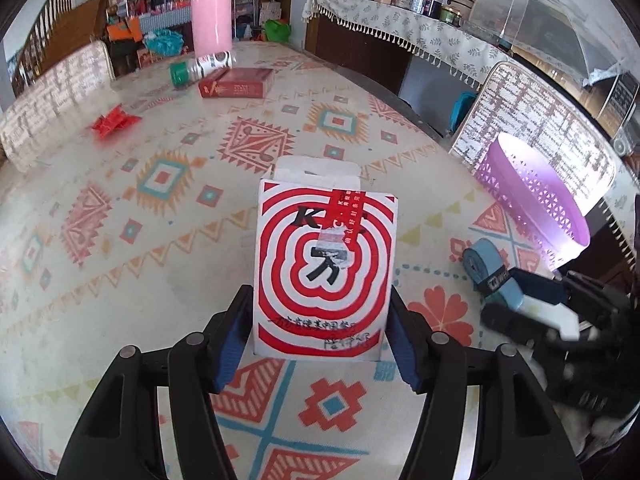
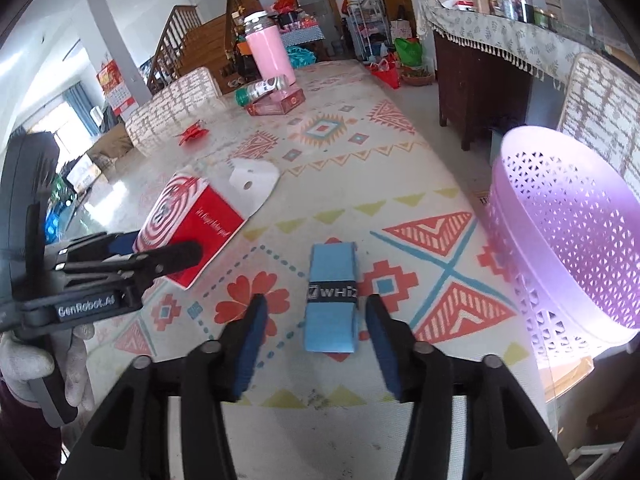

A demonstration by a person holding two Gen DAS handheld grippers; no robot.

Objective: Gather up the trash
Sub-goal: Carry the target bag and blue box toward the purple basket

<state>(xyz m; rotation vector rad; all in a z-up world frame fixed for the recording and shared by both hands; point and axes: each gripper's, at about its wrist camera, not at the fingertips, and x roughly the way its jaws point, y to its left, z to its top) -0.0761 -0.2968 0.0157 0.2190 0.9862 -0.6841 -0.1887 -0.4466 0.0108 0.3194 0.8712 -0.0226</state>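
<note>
Nearest us in the left wrist view, the left gripper (image 1: 322,322) straddles a red-and-white spiral-printed carton (image 1: 324,272) lying flat on the patterned tablecloth (image 1: 160,184). Its blue pads flank the carton's lower edges, touching or very nearly so; we cannot tell whether they press, so we note the jaws as parted around it, not clamped.

In the right wrist view, the right gripper (image 2: 316,340) stands released, its pads apart on either side of a light blue roll (image 2: 330,300) with clear gaps both ways. The roll lies lengthwise at lower centre of the frame. The perforated purple basket (image 2: 568,240) sits at the right edge, close by, and looks like the place for the trash.

Step in hand, as we judge it: close on each piece. For the carton, we would centre the pads on its long sides and squeeze gently, since thin card may buckle. For the roll, we would close across the black band, where it seems firmest.

Writing: the band reads "WHiZ", cut off at the edge. The left gripper's body, at left of the right view, reads "GenRobot.AI". The carton shows a large "K", a bold black character and small script too fine to read. A gloved hand (image 2: 48,364) holds that tool.
</note>
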